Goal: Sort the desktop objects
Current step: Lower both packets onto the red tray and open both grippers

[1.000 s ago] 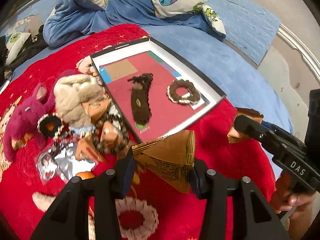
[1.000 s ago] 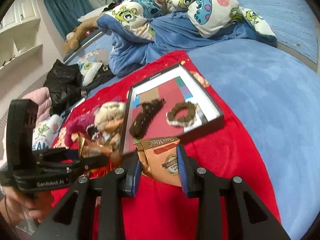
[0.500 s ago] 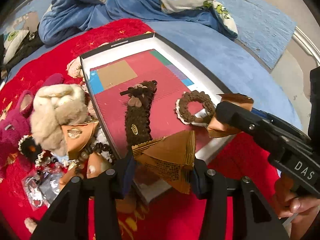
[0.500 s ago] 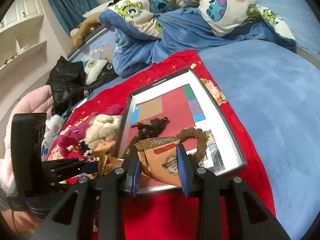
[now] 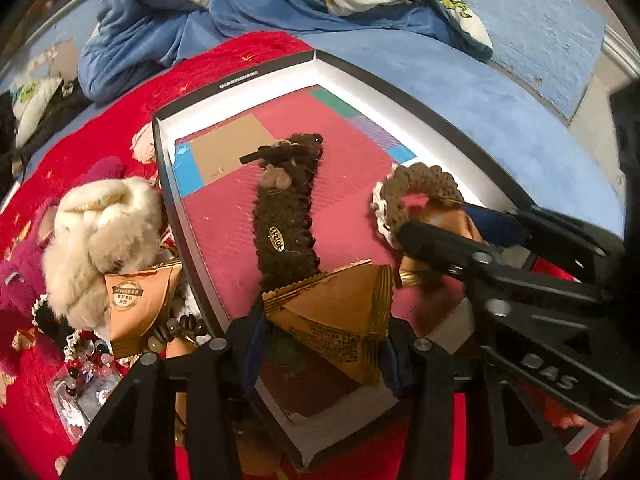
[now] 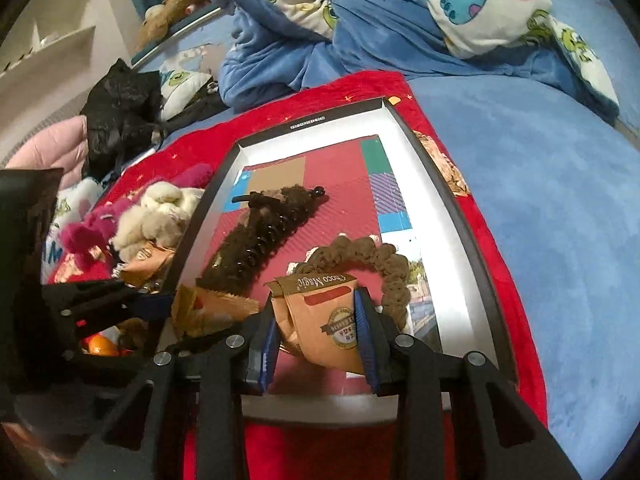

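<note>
Both jaws grasp snack packets (image 5: 336,312) over tray (image 6: 448,200), beside hair clip (image 6: 260,236).

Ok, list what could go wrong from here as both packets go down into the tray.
1. The left gripper and right gripper sit close over the same near corner of the tray; they may collide.
2. The right packet hangs over the crocheted ring and could land on it or snag it.
3. The left packet overlaps the fuzzy brown clip; releasing here may pile them rather than sort them.
</note>
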### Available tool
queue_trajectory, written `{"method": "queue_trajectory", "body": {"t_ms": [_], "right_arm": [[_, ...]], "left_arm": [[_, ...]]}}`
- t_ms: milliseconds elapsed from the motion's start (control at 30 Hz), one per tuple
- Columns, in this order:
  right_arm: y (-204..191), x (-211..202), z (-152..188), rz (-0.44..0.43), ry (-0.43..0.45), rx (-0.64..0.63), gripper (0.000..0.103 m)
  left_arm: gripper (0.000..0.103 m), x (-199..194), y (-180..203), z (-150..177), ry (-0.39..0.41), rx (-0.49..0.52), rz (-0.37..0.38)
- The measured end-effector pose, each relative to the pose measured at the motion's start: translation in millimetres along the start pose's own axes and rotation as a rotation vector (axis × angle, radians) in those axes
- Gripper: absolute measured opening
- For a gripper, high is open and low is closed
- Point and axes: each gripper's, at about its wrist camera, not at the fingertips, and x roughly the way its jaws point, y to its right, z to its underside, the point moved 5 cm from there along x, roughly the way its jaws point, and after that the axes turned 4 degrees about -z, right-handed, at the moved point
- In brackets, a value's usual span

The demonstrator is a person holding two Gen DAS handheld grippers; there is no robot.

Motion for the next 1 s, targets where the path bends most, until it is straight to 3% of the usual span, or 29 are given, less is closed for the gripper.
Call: {"method": "queue_trajectory", "body": {"t_ms": [167, 1000], "right_arm": [[-2.3, 9.2, 5.1, 0.019, 0.003, -0.056, 0.036], [-4.9, 0.5, 11.9, 0.032, 0.116, -0.079, 0.036]], "left_arm": [[0.048, 2.1, 7.1, 3.9, 0.015, 0.071, -0.051], [0.052, 9.9, 4.6, 7.5, 0.073, 0.051, -0.069]]}}
